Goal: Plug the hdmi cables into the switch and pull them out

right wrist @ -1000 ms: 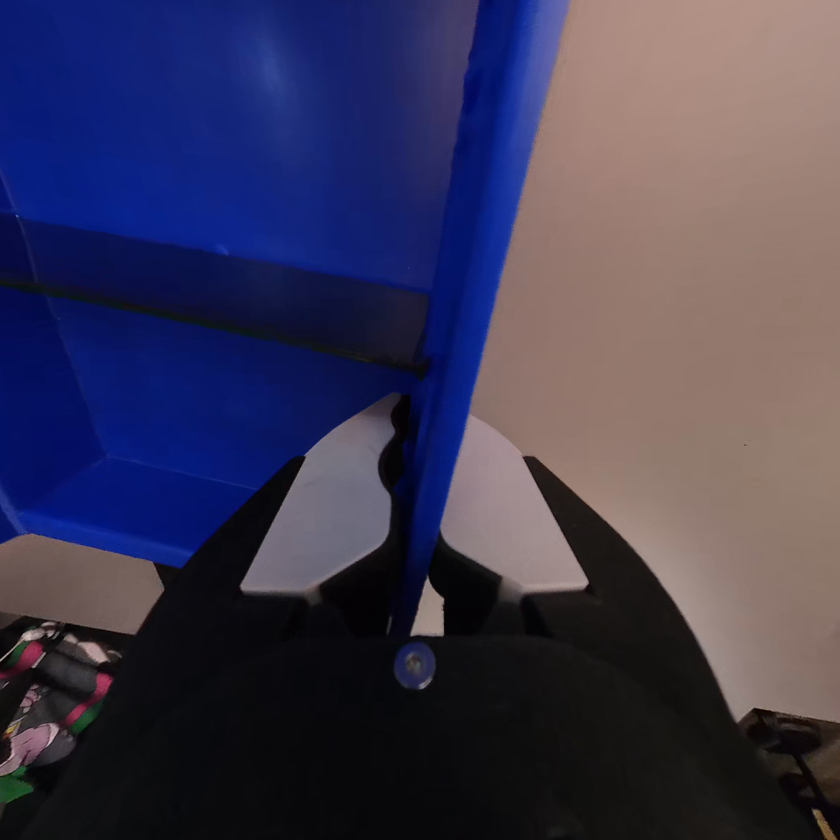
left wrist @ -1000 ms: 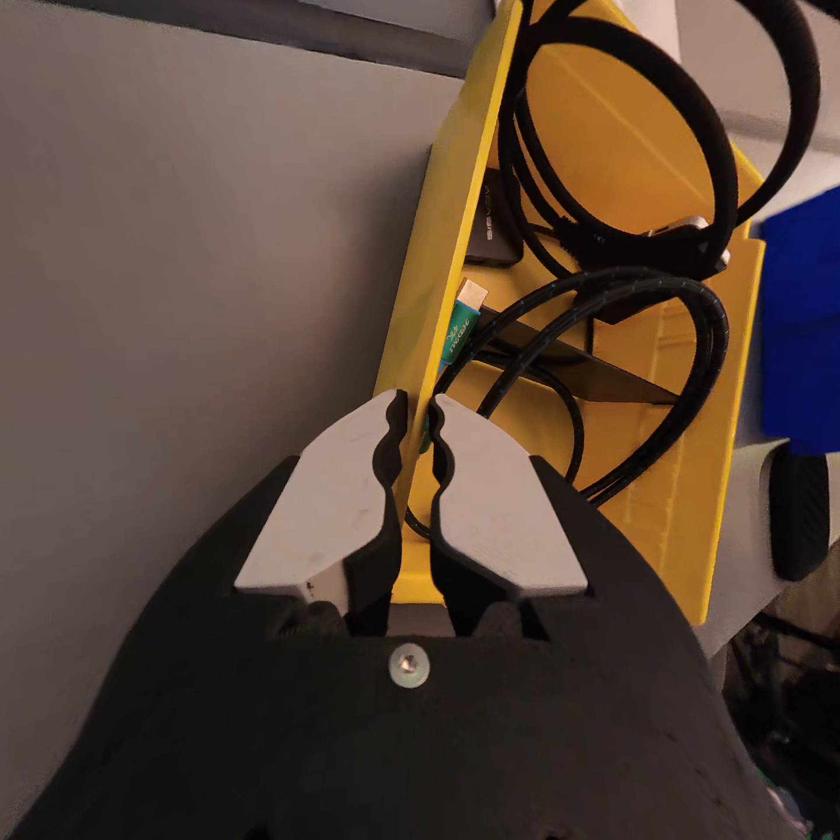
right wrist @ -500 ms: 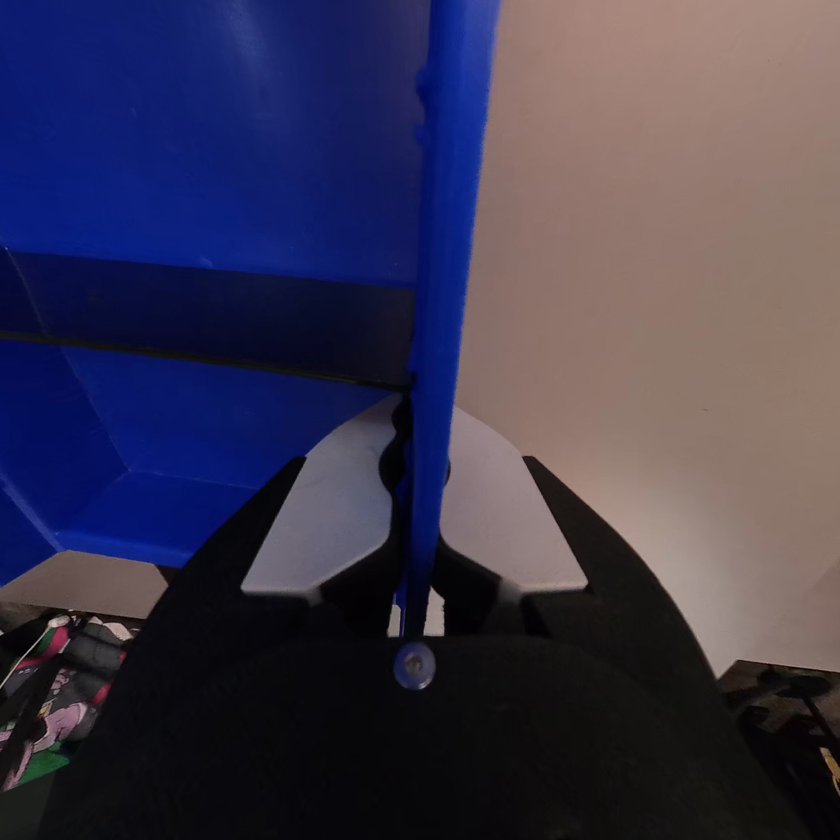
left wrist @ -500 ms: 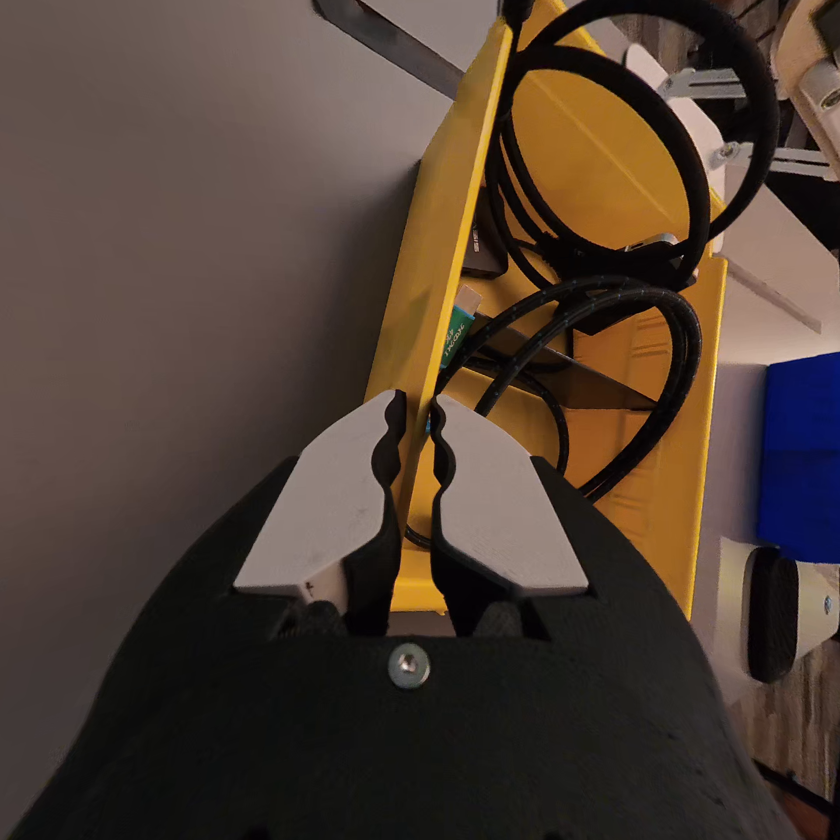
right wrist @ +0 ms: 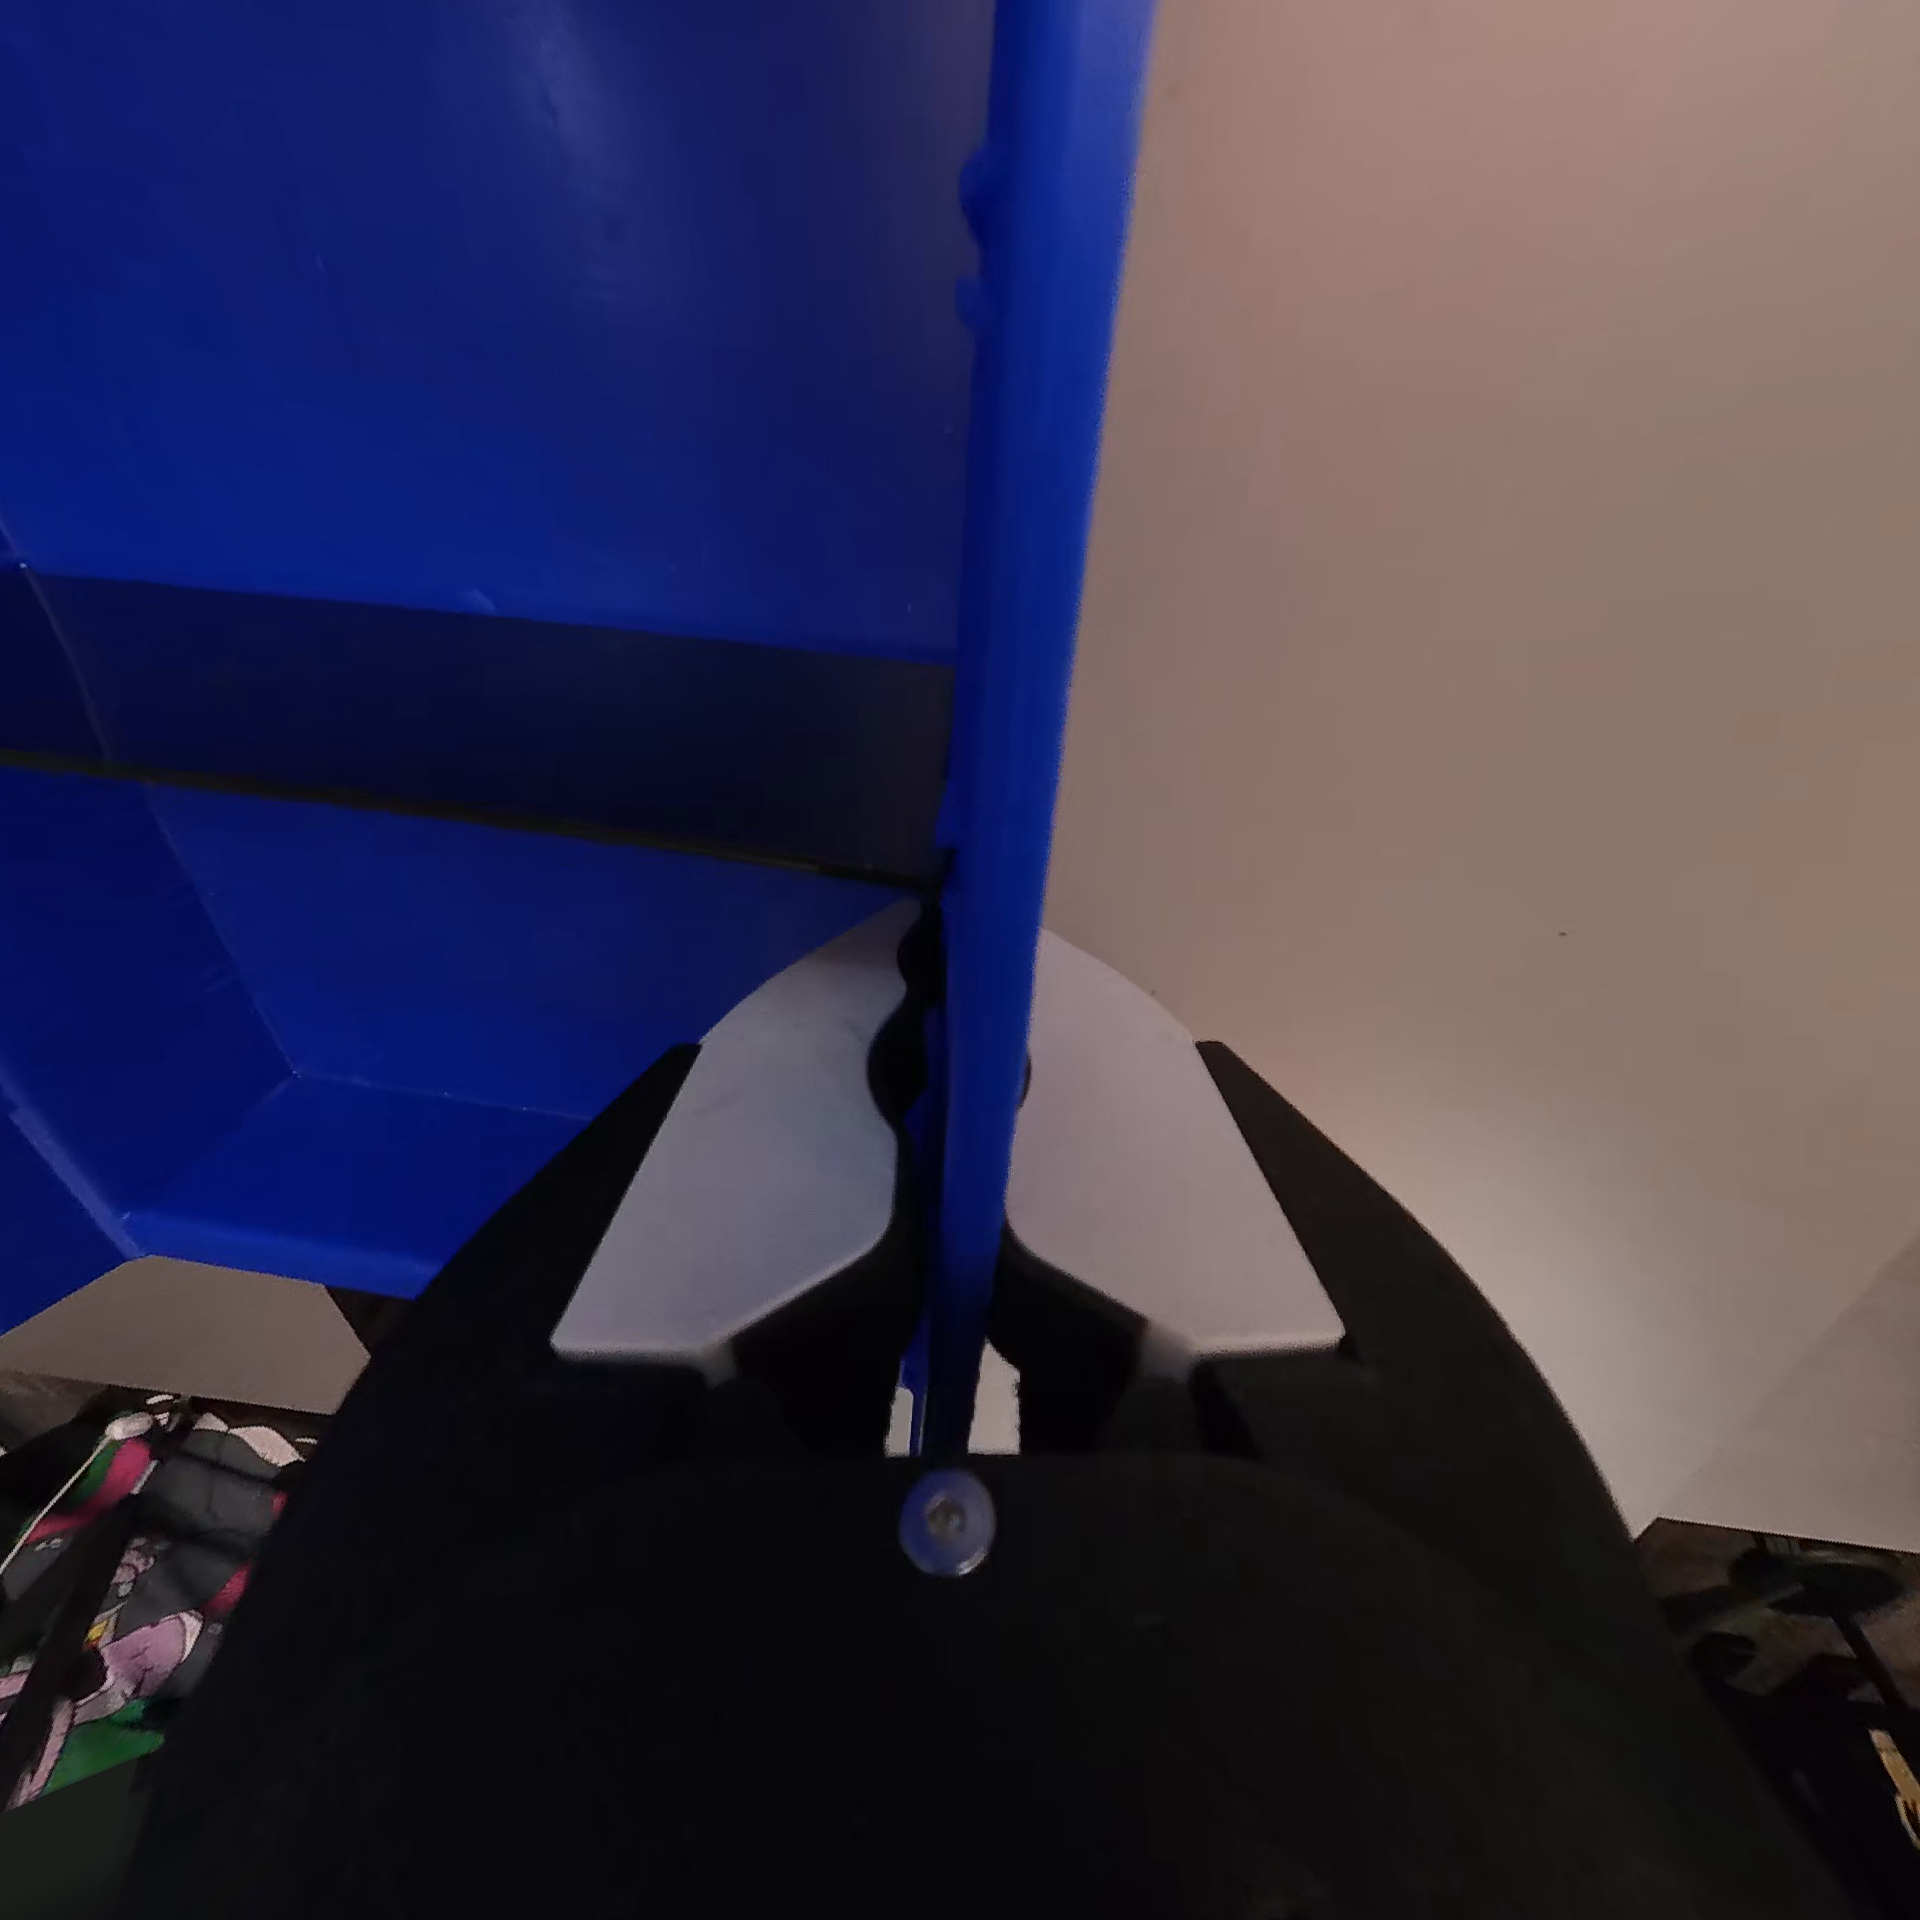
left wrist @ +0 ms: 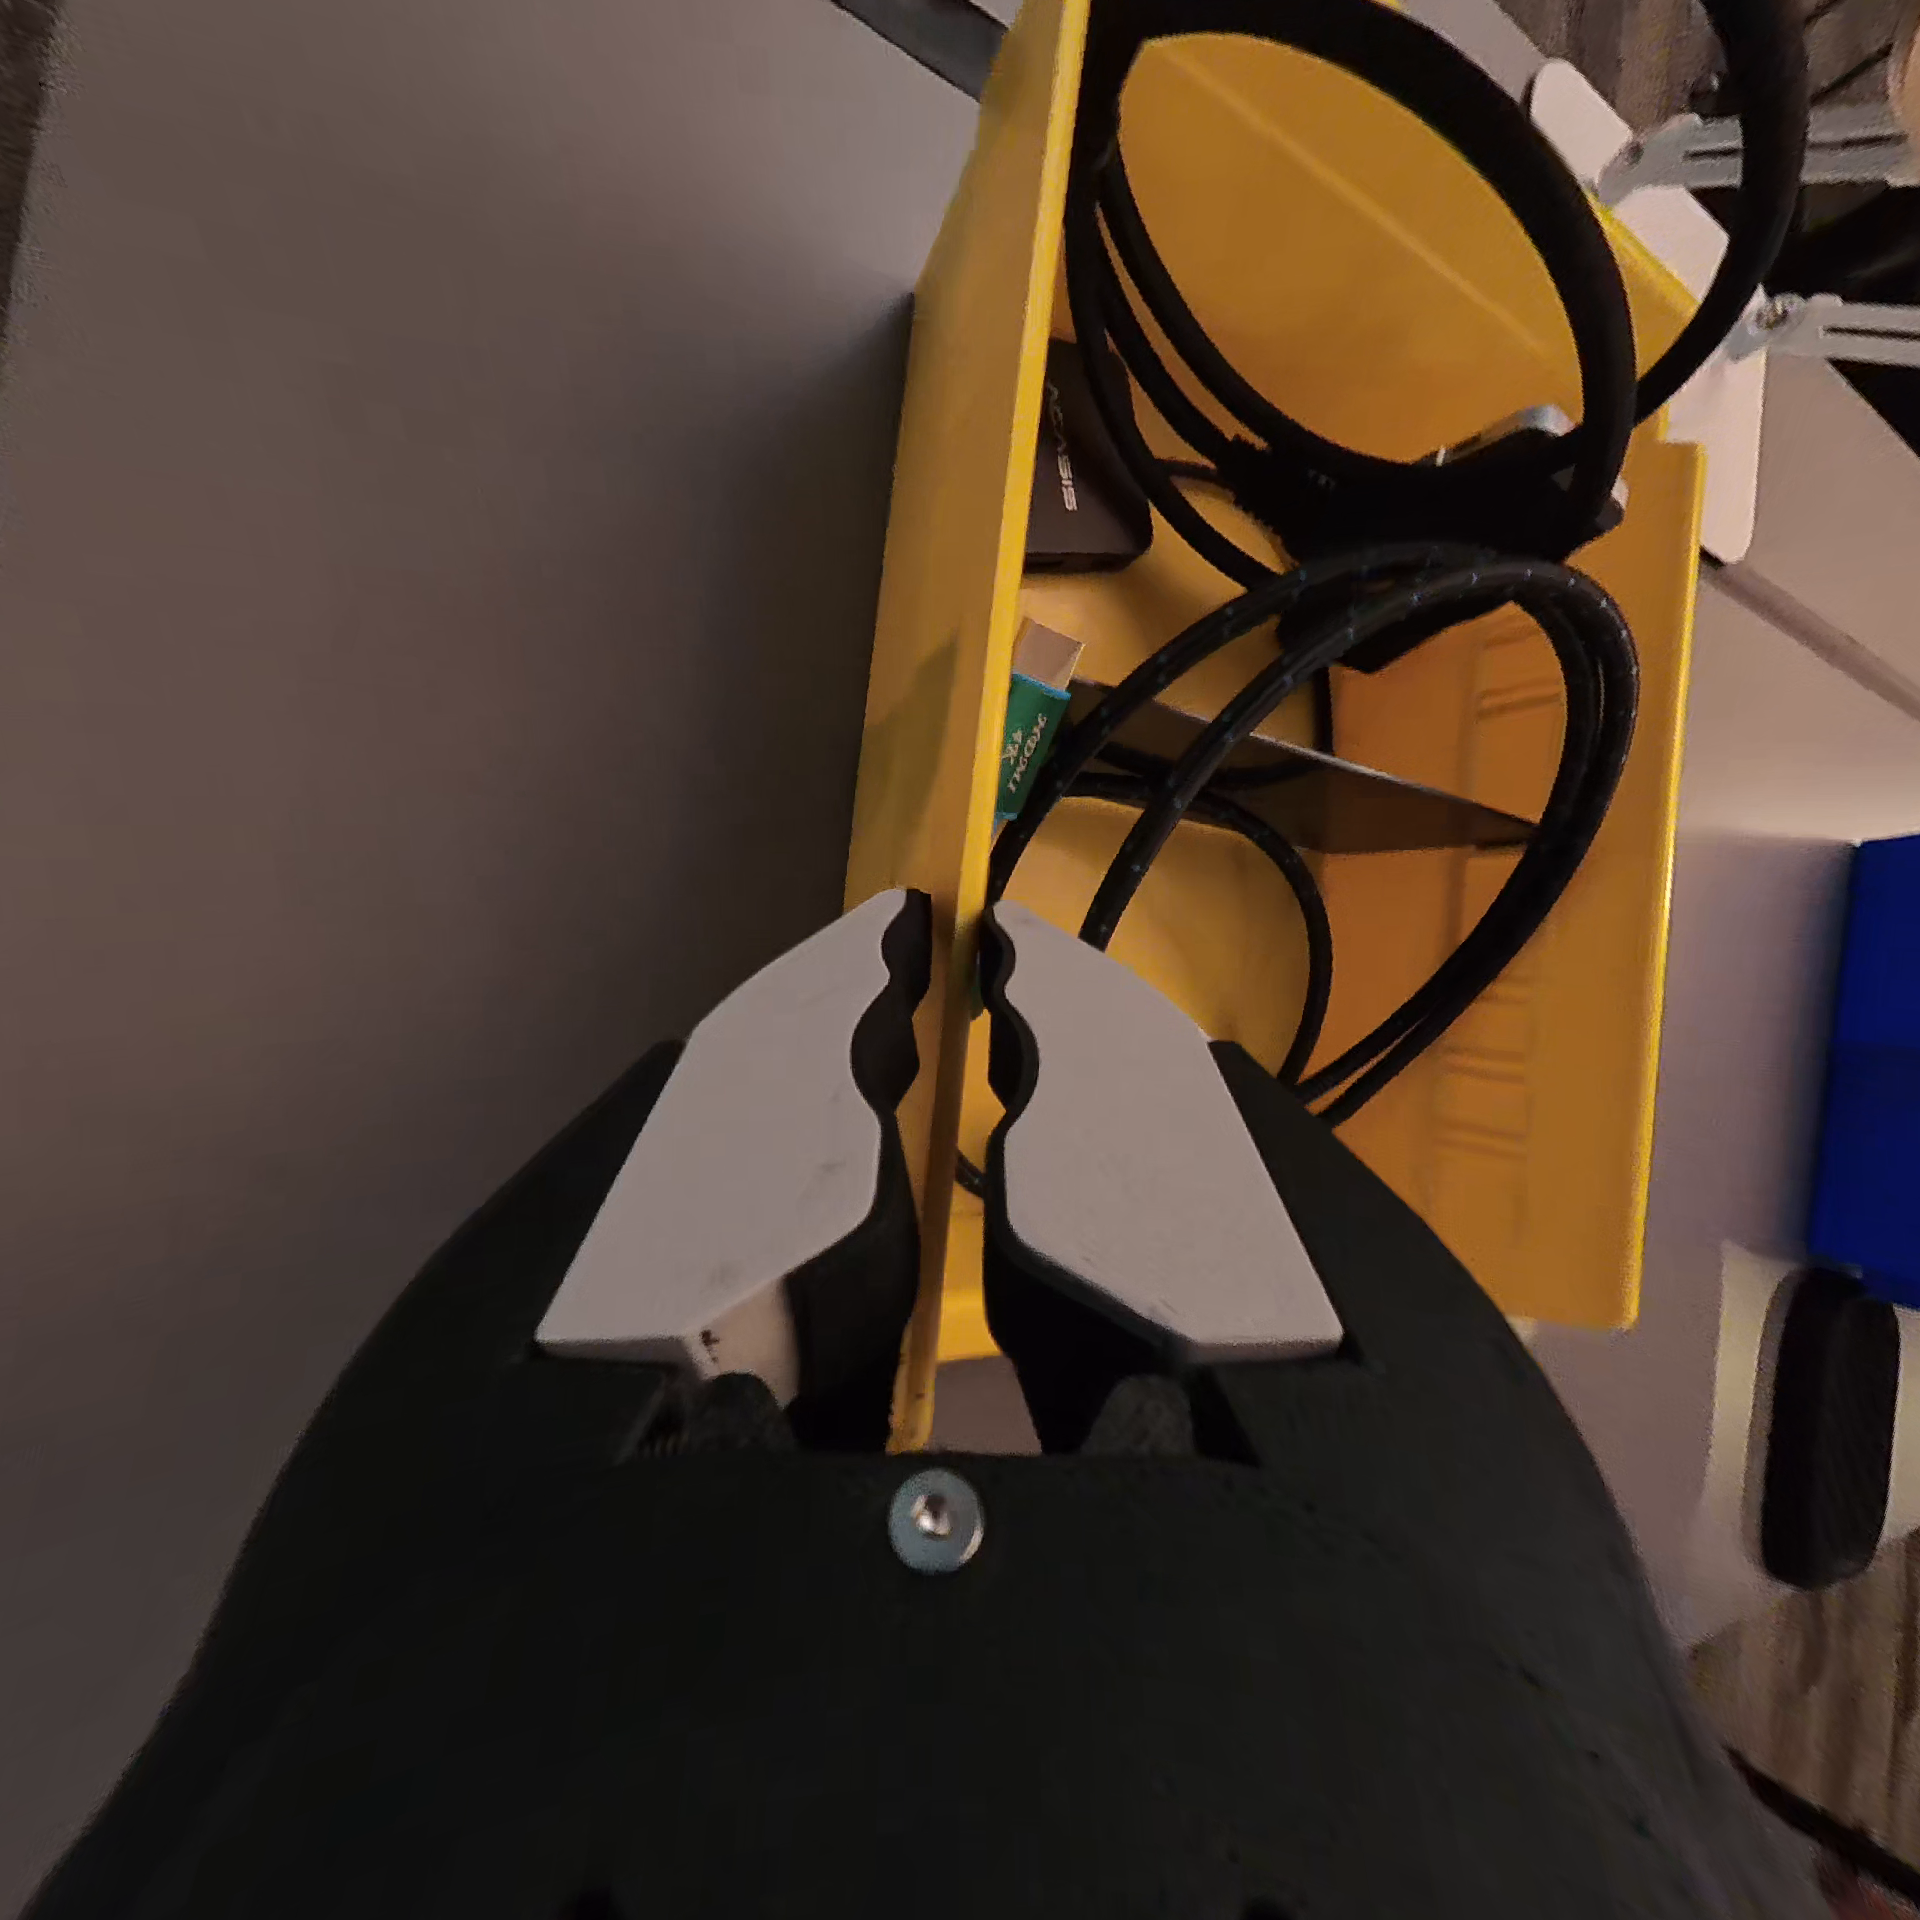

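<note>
Right now the left gripper (left wrist: 951, 925) pinches the thin side wall of a bright yellow plastic bin (left wrist: 961, 540), with 1 grey finger on the outside of the wall and 1 on the inside, so its jaws are nearly together with just the wall between them. Inside the yellow bin sits a small dark grey box, the switch (left wrist: 1081, 468), close against the held wall near the far end. Just below it lies a plug with a shiny metal tip and a green body (left wrist: 1034, 727), also right beside that wall and not pushed into the switch. A black braided cable (left wrist: 1558, 790) loops around the near half of the bin. A smooth black cable (left wrist: 1538, 281) is wound in a big round coil at the far end, and part of the coil sticks out past the bin's edge. A thin dark divider (left wrist: 1371, 805) crosses the bin floor under the braided cable. Off to the right in the left wrist view is a bit of a blue plastic bin (left wrist: 1870, 1039).

The right gripper (right wrist: 971, 940) holds the side wall of that deep blue plastic bin (right wrist: 1029, 520) the same way, jaws tight on the wall. A dark divider strip (right wrist: 468, 707) runs across the inside of the blue bin. A plain pale wall (right wrist: 1507, 623) is behind it
</note>
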The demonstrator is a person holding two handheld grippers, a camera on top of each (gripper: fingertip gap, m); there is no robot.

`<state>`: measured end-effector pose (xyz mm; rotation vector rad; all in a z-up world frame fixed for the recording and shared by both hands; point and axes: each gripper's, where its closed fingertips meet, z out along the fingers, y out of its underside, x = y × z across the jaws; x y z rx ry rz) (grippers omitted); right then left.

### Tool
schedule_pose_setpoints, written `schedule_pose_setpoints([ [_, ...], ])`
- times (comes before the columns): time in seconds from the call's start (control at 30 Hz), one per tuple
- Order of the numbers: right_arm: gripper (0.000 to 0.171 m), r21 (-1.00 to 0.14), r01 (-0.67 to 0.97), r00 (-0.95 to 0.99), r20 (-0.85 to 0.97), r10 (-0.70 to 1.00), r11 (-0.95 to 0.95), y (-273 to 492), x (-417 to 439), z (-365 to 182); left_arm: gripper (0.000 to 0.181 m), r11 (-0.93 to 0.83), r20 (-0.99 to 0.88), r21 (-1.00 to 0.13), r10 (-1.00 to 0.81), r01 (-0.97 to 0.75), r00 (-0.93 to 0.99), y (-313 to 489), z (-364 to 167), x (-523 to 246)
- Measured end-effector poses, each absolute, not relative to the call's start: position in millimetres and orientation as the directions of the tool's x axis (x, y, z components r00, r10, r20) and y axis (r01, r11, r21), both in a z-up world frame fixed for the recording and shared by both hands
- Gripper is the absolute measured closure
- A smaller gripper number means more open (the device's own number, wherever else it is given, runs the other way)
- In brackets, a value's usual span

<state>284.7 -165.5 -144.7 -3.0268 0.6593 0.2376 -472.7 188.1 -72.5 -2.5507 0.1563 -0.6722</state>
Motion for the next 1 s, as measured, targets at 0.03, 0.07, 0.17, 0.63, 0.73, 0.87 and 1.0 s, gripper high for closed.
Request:
schedule_pose_setpoints([
  [0.03, 0.165, 0.001, -0.412, 0.9, -0.156, -0.407, -0.911, -166, 285, -145, 0.173, -0.875, 0.439, -0.484, -0.239, 0.004, 0.866, 186, -73, -471],
  [0.07, 0.164, 0.007, -0.407, 0.902, -0.155, -0.403, -0.913, -166, 284, -145, 0.173, -0.878, 0.445, -0.478, -0.245, -0.002, 0.861, 185, -73, -469],
  [0.17, 0.164, 0.027, -0.403, 0.904, -0.146, -0.402, -0.915, -167, 284, -146, 0.173, -0.88, 0.451, -0.474, -0.262, -0.019, 0.853, 183, -73, -465],
  [0.63, 0.165, 0.067, -0.397, 0.906, -0.13, -0.402, -0.916, -166, 293, -147, 0.173, -0.869, 0.459, -0.494, -0.244, 0.017, 0.854, 191, -72, -469],
  [0.73, 0.165, 0.077, -0.416, 0.897, -0.125, -0.423, -0.906, -166, 300, -147, 0.173, -0.87, 0.453, -0.493, -0.24, 0.017, 0.858, 191, -73, -469],
  [0.87, 0.165, 0.066, -0.402, 0.907, -0.11, -0.407, -0.913, -166, 301, -147, 0.173, -0.872, 0.473, -0.487, -0.218, 0.047, 0.854, 193, -71, -469],
  [1.0, 0.153, 0.035, -0.37, 0.928, -0.037, -0.371, -0.928, -168, 307, -146, 0.165, -0.82, 0.458, -0.559, -0.184, 0.121, 0.87, 202, -54, -481],
])
